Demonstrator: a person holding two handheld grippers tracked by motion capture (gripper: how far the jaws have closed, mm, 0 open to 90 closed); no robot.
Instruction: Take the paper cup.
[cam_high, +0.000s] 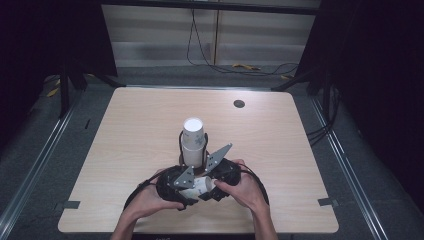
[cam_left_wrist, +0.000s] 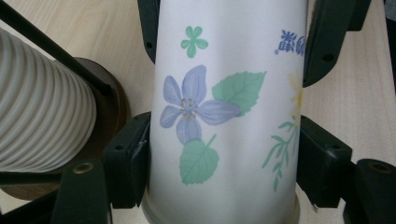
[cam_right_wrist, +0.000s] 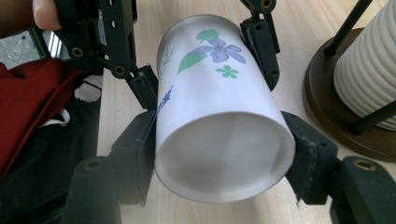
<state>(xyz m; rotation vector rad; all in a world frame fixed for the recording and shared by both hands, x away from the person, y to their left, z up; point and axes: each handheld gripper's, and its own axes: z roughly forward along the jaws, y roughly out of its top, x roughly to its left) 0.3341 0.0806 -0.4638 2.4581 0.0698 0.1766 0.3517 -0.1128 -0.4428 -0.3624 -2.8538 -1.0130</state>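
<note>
Smooth matt paper cup (cam_left_wrist: 224, 116); ribbed paper cups (cam_left_wrist: 42, 116); wood-grain table (cam_high: 150, 130)

Probably a lab recording booth: black curtains (cam_high: 45, 40) flank a lone wooden table (cam_high: 150, 125), cables (cam_high: 210, 60) trailing.

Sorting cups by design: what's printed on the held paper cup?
Paper cup: white, purple flowers, green leaves; clearest in the left gripper view.

Light falls evenly from overhead onto the counter (cam_high: 150, 130), which glows pale while the room around it sinks into near black. Shadows stay soft and short. Up close, the flowered cup (cam_right_wrist: 219, 121) looks sharp at mid-body, its near rim slightly blurred.
</note>
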